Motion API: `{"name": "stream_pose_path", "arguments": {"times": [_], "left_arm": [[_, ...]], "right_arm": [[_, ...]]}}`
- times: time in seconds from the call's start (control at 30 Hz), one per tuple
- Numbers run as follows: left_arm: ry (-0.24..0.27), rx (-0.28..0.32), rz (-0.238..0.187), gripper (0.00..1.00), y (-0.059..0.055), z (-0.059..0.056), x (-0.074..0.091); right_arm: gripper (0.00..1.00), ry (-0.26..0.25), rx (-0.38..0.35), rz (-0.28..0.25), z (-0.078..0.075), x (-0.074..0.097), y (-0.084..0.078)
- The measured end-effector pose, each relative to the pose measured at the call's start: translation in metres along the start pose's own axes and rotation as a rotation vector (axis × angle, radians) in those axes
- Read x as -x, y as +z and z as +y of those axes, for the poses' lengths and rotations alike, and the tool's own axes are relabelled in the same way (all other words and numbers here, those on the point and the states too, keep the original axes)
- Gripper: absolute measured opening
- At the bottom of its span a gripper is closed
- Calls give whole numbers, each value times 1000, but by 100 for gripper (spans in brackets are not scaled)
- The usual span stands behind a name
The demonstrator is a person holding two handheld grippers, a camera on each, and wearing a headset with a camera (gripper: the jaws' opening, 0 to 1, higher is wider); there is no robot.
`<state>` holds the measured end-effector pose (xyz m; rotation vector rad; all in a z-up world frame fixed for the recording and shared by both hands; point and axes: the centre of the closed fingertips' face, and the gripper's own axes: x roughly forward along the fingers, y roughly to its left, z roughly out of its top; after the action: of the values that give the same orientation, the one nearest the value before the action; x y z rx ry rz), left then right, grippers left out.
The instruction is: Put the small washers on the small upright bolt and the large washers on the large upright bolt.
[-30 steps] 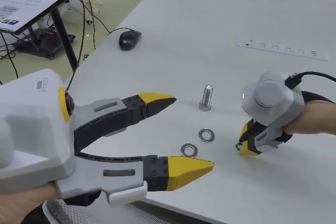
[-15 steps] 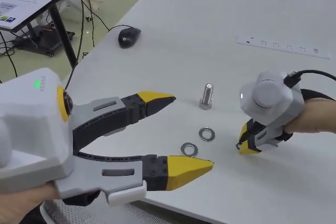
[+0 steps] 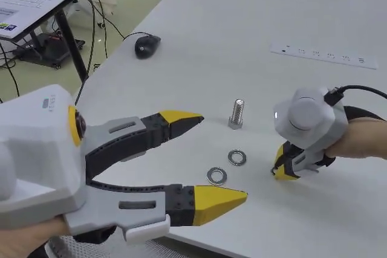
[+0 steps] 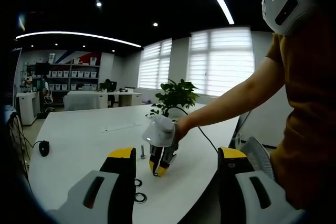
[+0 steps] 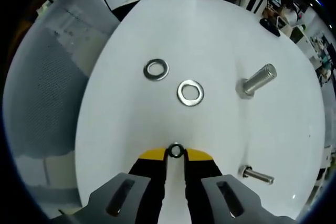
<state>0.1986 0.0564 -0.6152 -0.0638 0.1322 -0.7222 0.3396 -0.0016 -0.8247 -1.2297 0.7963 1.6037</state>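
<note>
White table (image 3: 199,22), head view: bears the bolt, the washers, a mouse and a power strip.
Large bolt (image 3: 237,113): stands upright, head down on the table, apart from both grippers.
Large washer 1 (image 3: 230,158): lies flat, near the large bolt on the person's side.
Large washer 2 (image 3: 210,176): lies flat, just beside large washer 1, seen within the span of the left gripper's jaws.
Left gripper (image 3: 224,156): in the foreground, jaws spread wide, nothing between them.
Right gripper (image 3: 283,170): held in a hand (image 3: 360,137), yellow tips pointing down at the table to the right of the washers. The jaw state cannot be told from this view.
Mouse (image 3: 147,45): black, near the far left table edge.
Power strip (image 3: 323,56): white, well beyond the large bolt.

Left gripper view, left gripper (image 4: 177,163): jaws released and wide apart, empty.
Right gripper (image 4: 159,167): seen between those jaws, tips down at the table, just beside the large bolt (image 4: 143,152).
Large washers 1 and 2: flat on the table beside the left-hand jaw.
Person's arm (image 4: 226,108): reaches in from the right to the right gripper.

Right gripper view, right gripper (image 5: 176,154): jaws clenched narrowly, grasping the small washer (image 5: 170,151) at the tips.
Large washer 1 (image 5: 181,92), large washer 2 (image 5: 147,70): flat on the table ahead of the jaws.
Small bolt (image 5: 257,175): stands on the table near the right-hand jaw.
Large bolt (image 5: 256,80): stands beyond the small bolt.
Mesh chair (image 5: 47,93): grey, past the table edge.
</note>
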Motion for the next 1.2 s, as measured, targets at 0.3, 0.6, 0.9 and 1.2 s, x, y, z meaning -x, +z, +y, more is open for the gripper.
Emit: {"name": "stream_pose_path", "arguments": {"times": [0.3,0.6,0.9,1.2], "left_arm": [[3,0,5,62,-1,0,2],[5,0,1,62,0,1,2],[12,0,0,63,-1,5,5],[10,1,-4,63,0,2,3]], "right_arm": [[12,-5,0,0,0,0,0],[14,18,-15,-1,0,0,1],[17,34,26,10,4,0,0],[14,20,36,44,3,1,-2]]}}
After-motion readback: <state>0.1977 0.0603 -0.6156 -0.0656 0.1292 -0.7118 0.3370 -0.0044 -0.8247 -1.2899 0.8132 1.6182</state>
